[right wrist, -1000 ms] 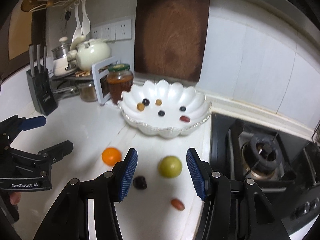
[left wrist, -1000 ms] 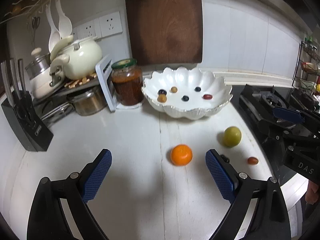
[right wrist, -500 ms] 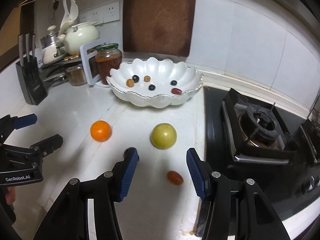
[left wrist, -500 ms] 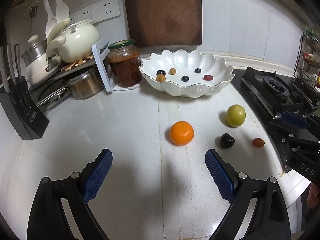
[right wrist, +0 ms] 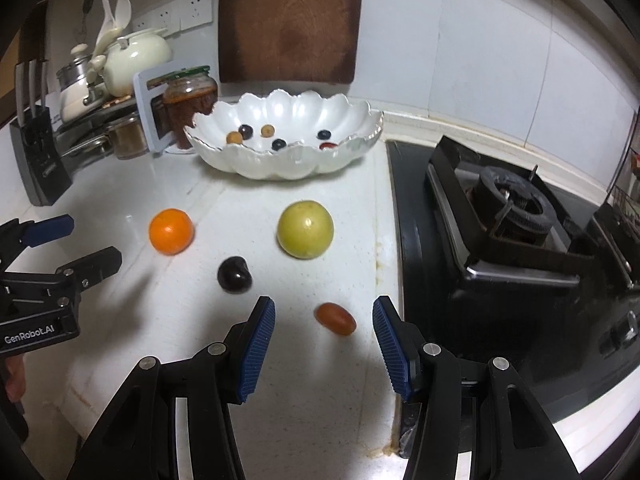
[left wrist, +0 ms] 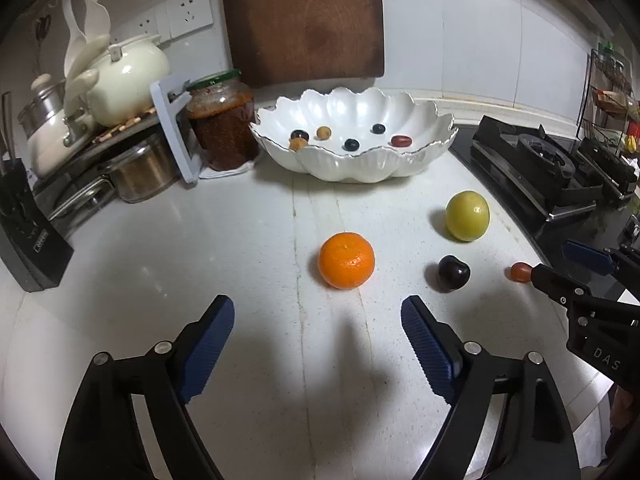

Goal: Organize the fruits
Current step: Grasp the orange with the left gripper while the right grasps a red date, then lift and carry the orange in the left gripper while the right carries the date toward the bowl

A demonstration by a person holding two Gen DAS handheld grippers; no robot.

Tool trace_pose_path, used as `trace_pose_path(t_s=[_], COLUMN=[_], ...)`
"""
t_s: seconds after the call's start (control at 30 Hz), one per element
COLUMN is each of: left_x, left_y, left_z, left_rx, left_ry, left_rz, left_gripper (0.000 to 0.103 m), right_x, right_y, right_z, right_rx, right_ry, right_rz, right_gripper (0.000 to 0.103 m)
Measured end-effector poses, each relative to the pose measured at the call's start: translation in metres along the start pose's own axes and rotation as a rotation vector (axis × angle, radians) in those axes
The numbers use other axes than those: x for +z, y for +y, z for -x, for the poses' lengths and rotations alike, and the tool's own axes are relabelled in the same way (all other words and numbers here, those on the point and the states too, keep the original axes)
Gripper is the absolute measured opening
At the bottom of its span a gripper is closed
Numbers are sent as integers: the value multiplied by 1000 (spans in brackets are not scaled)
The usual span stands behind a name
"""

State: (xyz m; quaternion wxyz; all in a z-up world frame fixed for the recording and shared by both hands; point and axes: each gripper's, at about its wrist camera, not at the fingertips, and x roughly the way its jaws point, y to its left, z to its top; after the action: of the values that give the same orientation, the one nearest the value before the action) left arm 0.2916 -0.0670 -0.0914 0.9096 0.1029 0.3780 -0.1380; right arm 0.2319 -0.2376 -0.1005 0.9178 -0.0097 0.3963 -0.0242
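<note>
On the white counter lie an orange mandarin (left wrist: 346, 260) (right wrist: 171, 231), a yellow-green round fruit (left wrist: 467, 216) (right wrist: 305, 229), a dark plum (left wrist: 452, 273) (right wrist: 234, 273) and a small red tomato (left wrist: 520, 271) (right wrist: 336, 318). Behind them stands a white scalloped bowl (left wrist: 360, 168) (right wrist: 280, 168) holding several small fruits. My left gripper (left wrist: 318, 320) hangs just short of the mandarin; its jaws are closing and nothing is between them. The right gripper (right wrist: 324, 322) is open, with the tomato between its fingertips, untouched.
A black gas stove (right wrist: 516, 220) borders the counter on the right. At the back left stand a jar of red preserve (left wrist: 224, 120), a white kettle (left wrist: 124, 76), pots and a knife block (left wrist: 24, 236). A wooden cutting board (left wrist: 304, 20) leans on the wall.
Both grippers have come down toward the counter, so the fruits look larger and nearer. The left jaws have narrowed a little. The tomato now lies between the right fingertips.
</note>
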Motion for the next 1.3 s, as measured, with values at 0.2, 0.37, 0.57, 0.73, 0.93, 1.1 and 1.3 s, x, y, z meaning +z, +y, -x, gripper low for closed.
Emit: trace_pose_path(t_s=[0.2,0.37,0.57,0.73,0.93,1.1,1.3], left_x=[4,9,13,18,24,24,24], left_y=[-2,-6,-10,-15,-19,-22,-23], left_z=[-13,-27,-43,-53,-60,-66,-68], left_rx=[-12,-21,-36,-38,-52,-49,-10], left_ry=[1,0,13,12,16,41,35], left_rz=[-14,-34,-42,-50,-44,-49,-63], left_gripper=[82,79,76,73,65,52,44], right_x=[-3,-5,-5,-5,-7,-9,-9], right_y=[-3,-4,-8,-9,-11,-13,-14], right_z=[-12,-18,-27,-34,-41,-45,-45], right_rx=[6,5,-1,10,26,26,25], right_ry=[22,25,35,46,65,76,69], right_rz=[-38,-57,-77,-86,-100,-107,-107], right_gripper=[52,52,50,45,38,32,27])
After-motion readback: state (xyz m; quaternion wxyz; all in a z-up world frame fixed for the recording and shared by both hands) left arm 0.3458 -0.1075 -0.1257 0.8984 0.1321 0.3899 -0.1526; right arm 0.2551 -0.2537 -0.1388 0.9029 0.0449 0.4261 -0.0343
